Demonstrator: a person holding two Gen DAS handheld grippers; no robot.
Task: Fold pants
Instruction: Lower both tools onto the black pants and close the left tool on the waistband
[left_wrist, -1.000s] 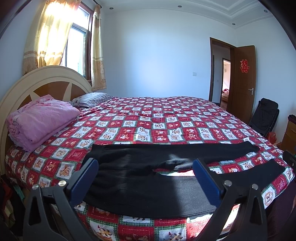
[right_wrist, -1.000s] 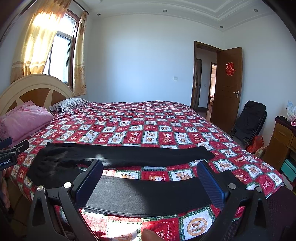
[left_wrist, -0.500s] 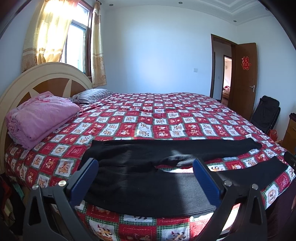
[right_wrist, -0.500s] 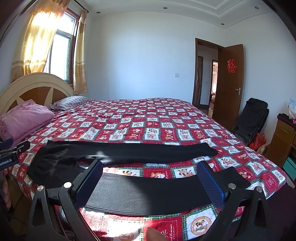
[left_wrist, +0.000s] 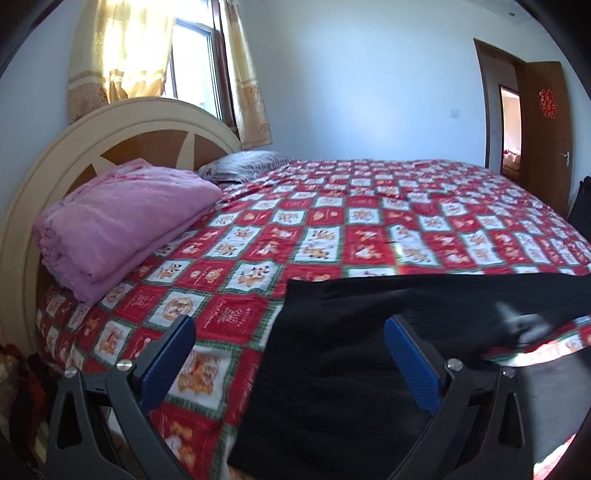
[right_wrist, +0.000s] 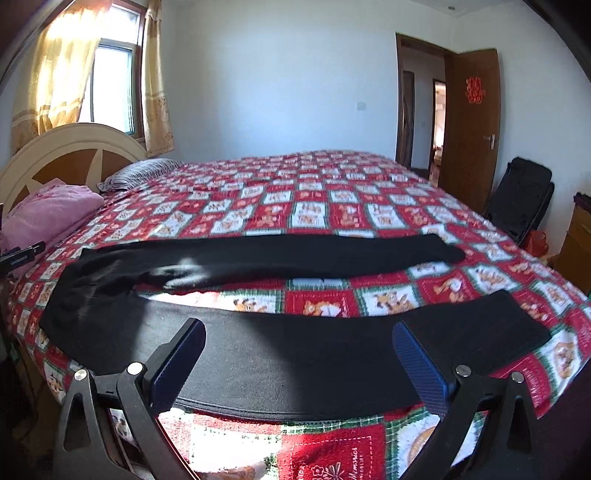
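Pants (right_wrist: 258, 354), black, lie flat along the bed's (right_wrist: 332, 206) near edge, long axis 9-to-3 o'clock, waist at 9; left tongs (left_wrist: 290, 360) hang gaping nearer the waist, right tongs (right_wrist: 299, 363) gaping over the near leg

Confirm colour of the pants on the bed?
Plain black pants, no visible pattern. Clearest in the right wrist view.

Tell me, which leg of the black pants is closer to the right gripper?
The near leg, the one running along the bed's front edge right under the open right gripper. The far leg lies beyond a strip of red patterned bedspread.
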